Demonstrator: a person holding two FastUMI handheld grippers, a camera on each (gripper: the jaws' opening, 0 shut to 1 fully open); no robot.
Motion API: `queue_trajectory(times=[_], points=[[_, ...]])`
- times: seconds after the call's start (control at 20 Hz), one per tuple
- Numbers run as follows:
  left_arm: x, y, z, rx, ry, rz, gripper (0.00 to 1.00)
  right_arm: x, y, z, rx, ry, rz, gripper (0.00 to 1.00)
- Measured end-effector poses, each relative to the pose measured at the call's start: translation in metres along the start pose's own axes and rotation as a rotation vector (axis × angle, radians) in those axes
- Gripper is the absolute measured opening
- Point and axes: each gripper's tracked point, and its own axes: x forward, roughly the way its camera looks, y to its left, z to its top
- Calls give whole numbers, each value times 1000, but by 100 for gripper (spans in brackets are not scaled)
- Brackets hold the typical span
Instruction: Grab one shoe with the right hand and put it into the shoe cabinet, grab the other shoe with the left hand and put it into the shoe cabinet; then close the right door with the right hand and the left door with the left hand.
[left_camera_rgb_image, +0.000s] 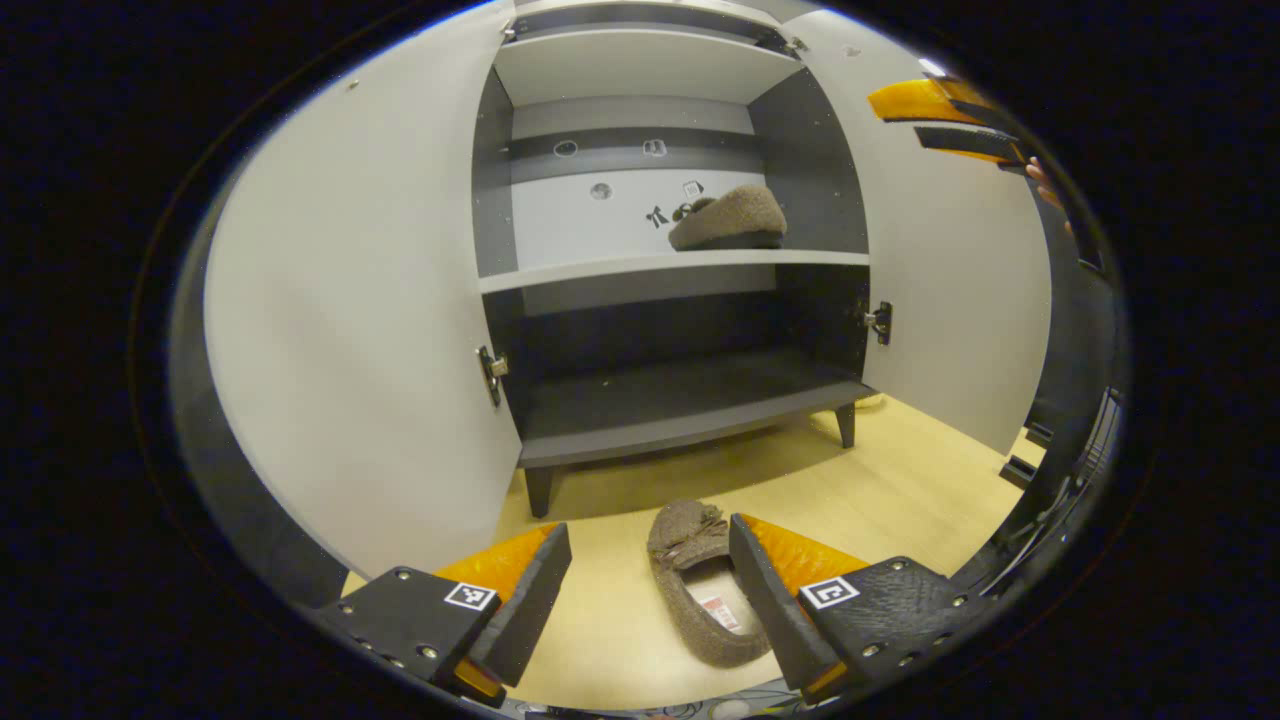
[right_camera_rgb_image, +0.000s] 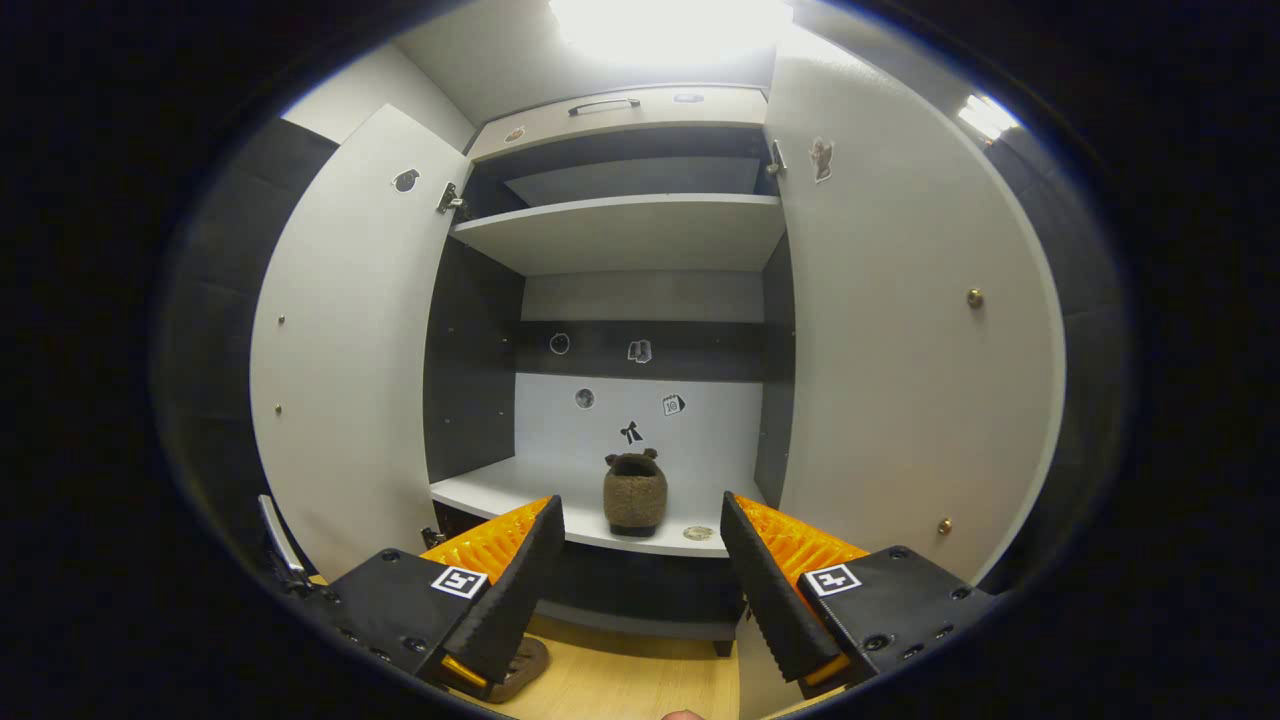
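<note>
One brown fuzzy shoe (left_camera_rgb_image: 727, 218) (right_camera_rgb_image: 635, 492) rests on the middle shelf (left_camera_rgb_image: 600, 270) of the open shoe cabinet, toward its right side. The other shoe (left_camera_rgb_image: 690, 585) lies on the wooden floor in front of the cabinet. My left gripper (left_camera_rgb_image: 650, 580) hangs open just above it; the shoe sits near the right finger, which covers its right edge, while the left finger stands apart. In the right gripper view my right gripper (right_camera_rgb_image: 640, 560) is open and empty, facing the shelved shoe from in front of the shelf. It also appears at the upper right (left_camera_rgb_image: 945, 125) of the left gripper view.
Both cabinet doors stand wide open: left door (left_camera_rgb_image: 360, 330) (right_camera_rgb_image: 340, 380) and right door (left_camera_rgb_image: 950, 290) (right_camera_rgb_image: 900, 380). A dark lower shelf (left_camera_rgb_image: 680, 400) is bare. The cabinet stands on short legs (left_camera_rgb_image: 846, 425). An upper shelf (right_camera_rgb_image: 620, 230) is above.
</note>
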Motion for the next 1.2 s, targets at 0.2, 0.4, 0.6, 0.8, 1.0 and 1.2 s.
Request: queue_trajectory(times=[0.2,0.4,0.6,0.8,1.0,1.2], points=[[30,-7,-32,4,83,-42,94,-19,-13,3,-27,-31,-64,100],[58,-11,-68,-15,171,-63,94,-31,-27,-4,-18,-14,-117,100],[74,-13,-99,20,251,-71,94,-38,-40,-15,-19,23,-177,100],[83,-13,-110,10,278,-78,93,-43,-44,-23,-4,47,-205,98],[89,-15,-132,-35,359,-80,68,-46,-45,-27,-28,65,-213,98],[93,-12,-132,-57,355,-31,27,-45,-38,-28,-7,74,-197,98]])
